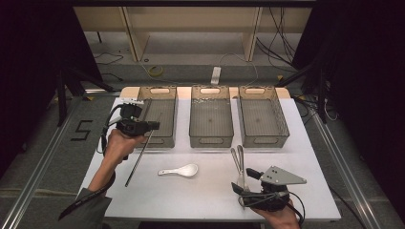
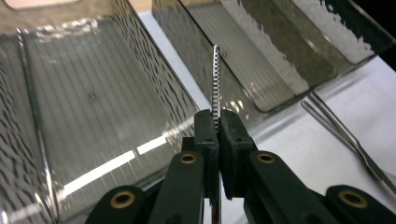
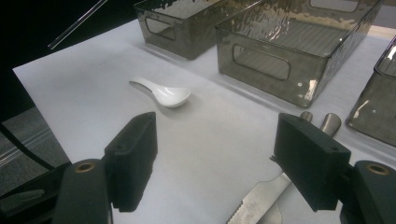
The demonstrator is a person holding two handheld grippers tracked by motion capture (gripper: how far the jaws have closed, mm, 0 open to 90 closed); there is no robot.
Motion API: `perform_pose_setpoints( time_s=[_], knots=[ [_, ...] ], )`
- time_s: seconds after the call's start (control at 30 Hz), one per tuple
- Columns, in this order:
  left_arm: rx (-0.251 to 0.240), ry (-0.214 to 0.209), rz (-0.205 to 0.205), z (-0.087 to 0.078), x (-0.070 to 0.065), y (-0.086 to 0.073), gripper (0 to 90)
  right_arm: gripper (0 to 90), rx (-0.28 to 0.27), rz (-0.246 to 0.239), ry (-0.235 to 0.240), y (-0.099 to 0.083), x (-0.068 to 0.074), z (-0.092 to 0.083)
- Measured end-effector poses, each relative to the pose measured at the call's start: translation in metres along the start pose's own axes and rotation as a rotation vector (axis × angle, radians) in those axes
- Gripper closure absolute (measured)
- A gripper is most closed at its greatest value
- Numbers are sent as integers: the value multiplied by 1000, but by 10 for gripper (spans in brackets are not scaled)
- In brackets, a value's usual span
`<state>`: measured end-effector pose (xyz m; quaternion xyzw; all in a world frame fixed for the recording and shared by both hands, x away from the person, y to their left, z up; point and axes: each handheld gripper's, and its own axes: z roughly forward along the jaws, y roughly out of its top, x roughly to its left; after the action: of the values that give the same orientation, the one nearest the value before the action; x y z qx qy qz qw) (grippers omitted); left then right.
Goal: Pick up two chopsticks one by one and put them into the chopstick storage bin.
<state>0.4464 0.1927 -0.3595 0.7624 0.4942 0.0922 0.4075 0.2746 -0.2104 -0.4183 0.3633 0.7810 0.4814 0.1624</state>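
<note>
My left gripper point(image 1: 154, 126) point(image 2: 218, 116) is shut on a thin metal chopstick point(image 1: 138, 160) point(image 2: 215, 79) and holds it above the table's left side. The stick's ridged tip points toward the left bin point(image 1: 160, 141) point(image 2: 93, 98). Its long end slants down toward the table's front. A white spoon point(image 1: 180, 170) point(image 3: 164, 93) lies on the white table point(image 1: 191, 195), bowl to the right. My right gripper point(image 1: 244, 183) point(image 3: 219, 135) rests open near the front right. Metal tongs point(image 1: 238, 160) point(image 3: 322, 121) and a serrated knife point(image 3: 254, 203) lie under its jaws, touching neither.
Three smoky clear bins stand in a row at the back: the left one, a middle bin point(image 1: 211, 141) point(image 3: 275, 60) and a right bin point(image 1: 265, 141). All look empty. Bare floor, cables and shelving lie beyond the table.
</note>
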Motion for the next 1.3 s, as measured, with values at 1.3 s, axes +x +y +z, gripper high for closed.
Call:
perform_pose_setpoints(
  time_s=[1.3],
  knots=[
    [-143,118,-34,12,54,87,861,299,3,6,7,0,-3,1]
  ],
)
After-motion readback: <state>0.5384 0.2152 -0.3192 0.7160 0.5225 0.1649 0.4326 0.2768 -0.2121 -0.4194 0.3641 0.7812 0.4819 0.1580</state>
